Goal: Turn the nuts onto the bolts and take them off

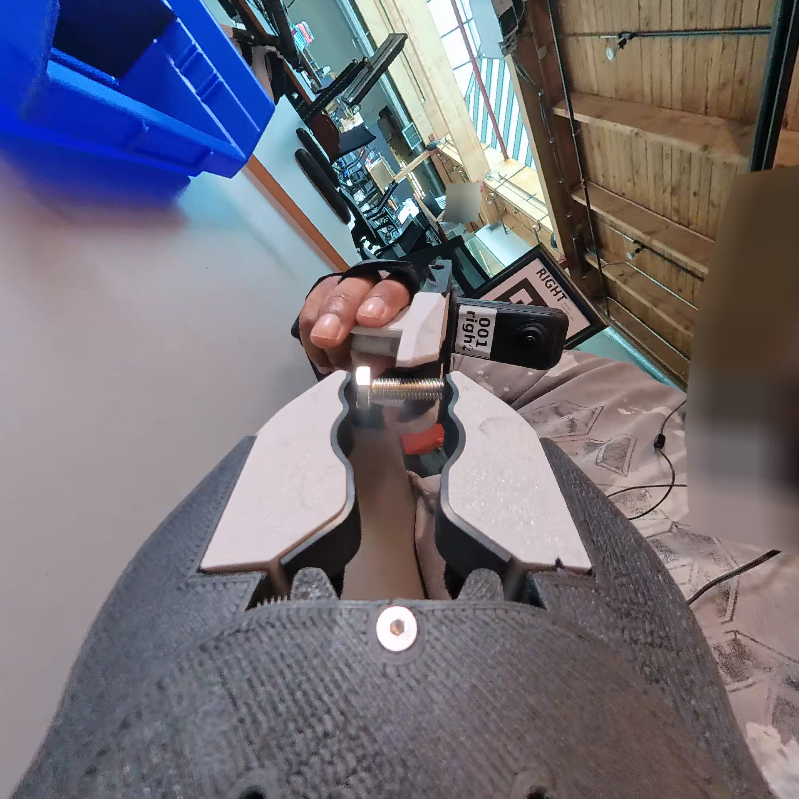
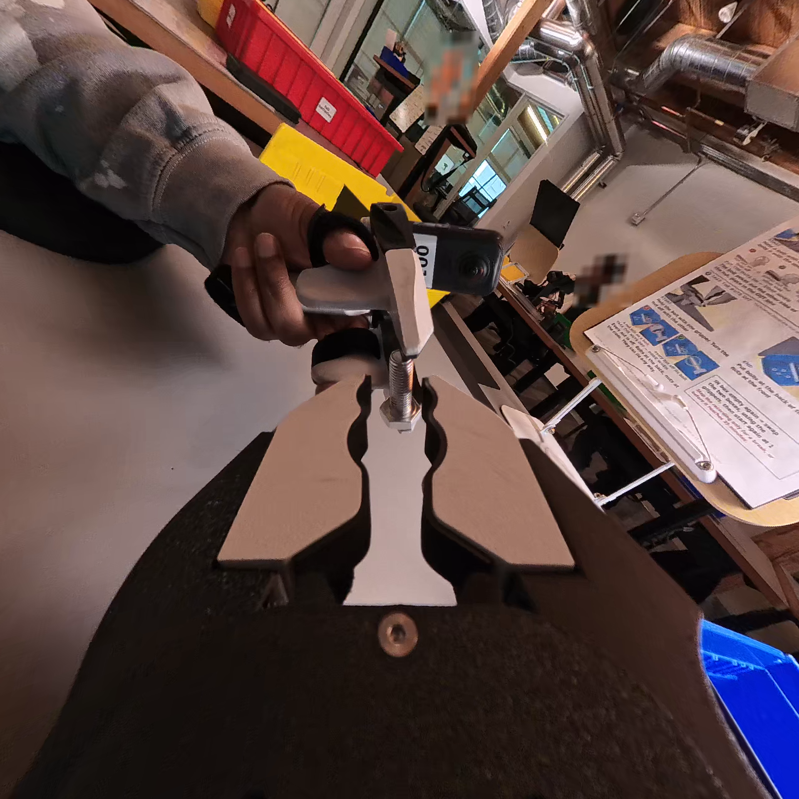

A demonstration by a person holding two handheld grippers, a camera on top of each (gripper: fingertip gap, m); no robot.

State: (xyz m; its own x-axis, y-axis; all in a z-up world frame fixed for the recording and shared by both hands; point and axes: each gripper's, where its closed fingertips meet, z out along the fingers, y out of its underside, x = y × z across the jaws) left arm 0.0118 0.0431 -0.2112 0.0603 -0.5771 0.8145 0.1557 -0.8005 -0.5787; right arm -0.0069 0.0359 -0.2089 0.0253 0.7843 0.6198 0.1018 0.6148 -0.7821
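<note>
Bolt [image 1: 404, 389] hangs in the air above the bench [image 1: 108, 389], bare of any nut, between the two claws. The left claw [image 1: 395, 382] is spread wide. In its own view the bolt lies crosswise in the gap at its tips, head near one finger [image 1: 294, 454] and threaded end just beside the other. The right claw [image 2: 397, 389] is drawn in much narrower, and it seems to grip the hex head between its tips, though the contact is hard to make out. From its view the shank stands upright, and its top end meets the left claw's tip.

The right hand [image 1: 333, 322] curls round its handle with the fingers folded over and a black strap across them. The left hand [image 2: 276, 281] reaches in from a grey sleeve [image 2: 129, 129], wrist bent and fingers wrapped round its handle, one through a black loop. A blue bin [image 1: 129, 99] sits near the bench's far edge.
</note>
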